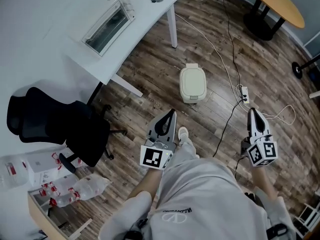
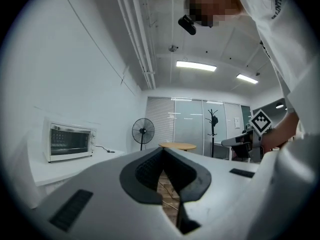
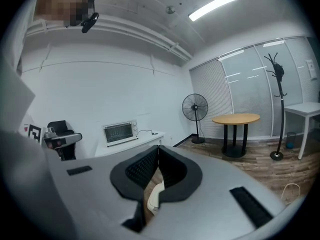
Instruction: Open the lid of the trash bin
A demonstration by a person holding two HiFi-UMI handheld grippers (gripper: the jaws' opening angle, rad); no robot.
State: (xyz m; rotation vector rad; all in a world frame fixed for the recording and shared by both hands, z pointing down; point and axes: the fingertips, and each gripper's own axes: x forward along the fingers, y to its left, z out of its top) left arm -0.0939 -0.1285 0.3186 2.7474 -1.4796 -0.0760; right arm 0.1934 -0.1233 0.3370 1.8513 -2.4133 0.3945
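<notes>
The trash bin is small and cream-coloured, and it stands on the wooden floor with its lid down, ahead of the person's foot. My left gripper is held at about waist height, well short of the bin, jaws together and empty. My right gripper is off to the bin's right, also shut with nothing in it. In the left gripper view the left gripper shows only floor through the slit behind its tips. In the right gripper view a piece of the trash bin shows through the right gripper.
A white table with a toaster oven stands at the upper left, and a black office chair at the left. A power strip and cables lie right of the bin. A round wooden table is far right.
</notes>
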